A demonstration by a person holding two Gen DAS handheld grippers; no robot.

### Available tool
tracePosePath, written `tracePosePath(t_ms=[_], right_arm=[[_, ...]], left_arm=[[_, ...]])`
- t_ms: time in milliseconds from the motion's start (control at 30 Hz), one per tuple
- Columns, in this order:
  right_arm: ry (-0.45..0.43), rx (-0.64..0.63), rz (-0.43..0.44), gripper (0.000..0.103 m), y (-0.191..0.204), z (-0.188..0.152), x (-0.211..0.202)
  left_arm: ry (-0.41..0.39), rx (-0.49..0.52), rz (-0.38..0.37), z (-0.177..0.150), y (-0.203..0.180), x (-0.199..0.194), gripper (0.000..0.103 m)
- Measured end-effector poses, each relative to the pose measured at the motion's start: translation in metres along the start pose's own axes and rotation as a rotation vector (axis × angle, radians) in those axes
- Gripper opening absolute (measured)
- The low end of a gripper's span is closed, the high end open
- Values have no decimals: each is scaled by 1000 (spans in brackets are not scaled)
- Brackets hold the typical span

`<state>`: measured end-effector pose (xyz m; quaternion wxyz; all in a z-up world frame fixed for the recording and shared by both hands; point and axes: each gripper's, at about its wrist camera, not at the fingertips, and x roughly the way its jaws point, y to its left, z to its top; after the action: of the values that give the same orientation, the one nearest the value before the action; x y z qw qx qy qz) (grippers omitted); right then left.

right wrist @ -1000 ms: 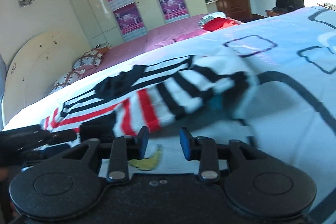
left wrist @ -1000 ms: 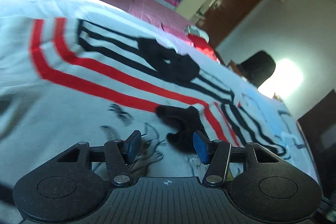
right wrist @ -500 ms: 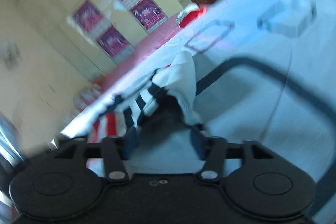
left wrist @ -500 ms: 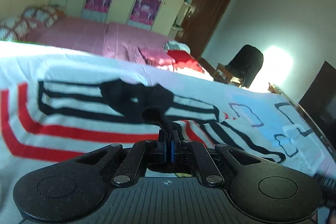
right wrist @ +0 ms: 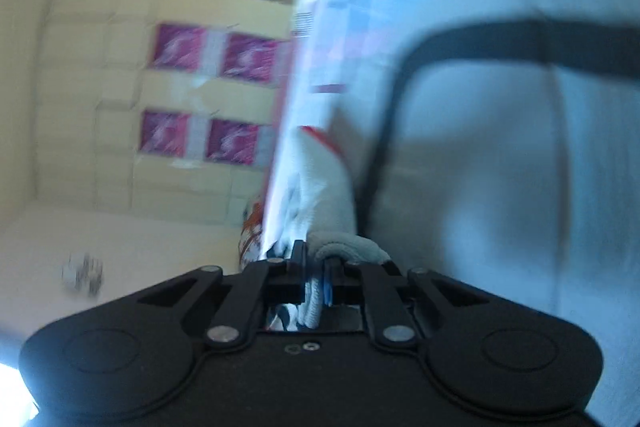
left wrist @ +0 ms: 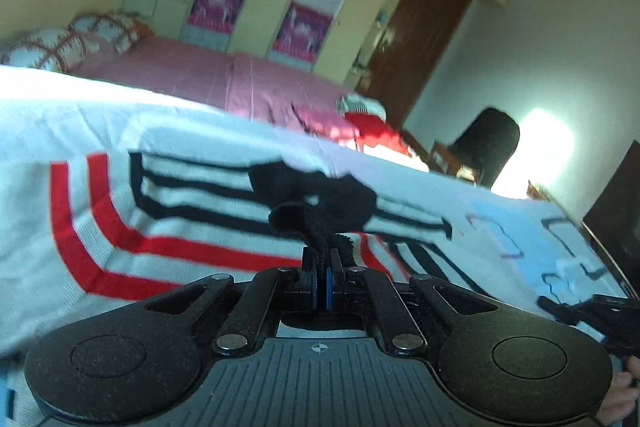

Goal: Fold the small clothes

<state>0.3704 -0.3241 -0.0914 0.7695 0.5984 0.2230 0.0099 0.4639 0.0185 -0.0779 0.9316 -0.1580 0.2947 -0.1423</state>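
1. Striped top (left wrist: 168, 211) lies spread on the bed (left wrist: 520, 227).
2. Left gripper (left wrist: 322, 281) pinches its black edge; right gripper (right wrist: 316, 291) is closing on white fabric.
3. Step: gripping for a fold. Next, likely lift both together, evenly.

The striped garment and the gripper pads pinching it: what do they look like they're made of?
The striped garment looks like a soft knit, probably cotton or acrylic: ribbed rows show in the red and white bands, matte, bunching limply between the left gripper pads. The pads look like blue rubbery facings on matte black plastic fingers. The right gripper is closing on white fabric, too blurred to judge.
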Motion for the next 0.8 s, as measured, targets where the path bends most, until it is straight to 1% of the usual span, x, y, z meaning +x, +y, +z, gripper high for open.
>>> tracePosePath(t_ms=[33,67,100,133,167,200,233,267,300,400,433,467,500,533,567,600,667,700,733,767,800], right_arm=[[6,-69,-24,11,8,-2,1],[16,-114,-70,14,11,-5,5],[37,-117,-123,15,7,-6,11],[66,-70,-150,15,-3,-6,18],[78,-18,-127,16,-12,-8,20],[66,29,-85,18,-18,-8,17],[55,67,-49,24,-21,-6,15],[49,107,-13,26,-25,-5,13],[47,143,11,27,-28,-3,14],[44,221,47,27,-35,4,18],[41,231,52,26,-36,7,19],[39,229,48,21,-36,7,21],[38,232,39,16,-37,7,24],[36,233,13,7,-37,6,27],[39,221,-15,5,-39,5,30],[46,190,-24,5,-38,1,28],[87,92,-73,6,-25,0,33],[103,64,-88,8,-22,1,32],[114,40,-94,16,-17,2,28],[111,1,-95,27,-12,5,24],[97,-55,-89,29,-2,8,18]], left_arm=[[8,3,11,-1,3,1,3],[29,0,31,-4,8,5,3],[68,-2,66,-9,15,13,3],[107,-9,91,-15,21,21,3],[137,-23,99,-22,29,28,3],[132,-34,91,-26,32,28,3],[125,-30,86,-26,32,27,3],[122,-25,86,-25,32,27,3],[119,-29,85,-24,31,27,3],[95,-26,76,-18,29,24,4],[83,-26,71,-15,29,22,3],[74,-23,67,-13,28,19,3],[67,-14,68,-11,28,18,3],[55,-6,72,-9,27,16,4],[60,0,78,-9,28,17,4],[84,5,96,-10,29,22,4],[124,-5,117,-17,35,30,4],[113,-16,109,-20,37,30,4],[107,-24,105,-21,38,29,4],[104,-28,104,-22,38,29,4],[102,-28,105,-22,38,29,4]])
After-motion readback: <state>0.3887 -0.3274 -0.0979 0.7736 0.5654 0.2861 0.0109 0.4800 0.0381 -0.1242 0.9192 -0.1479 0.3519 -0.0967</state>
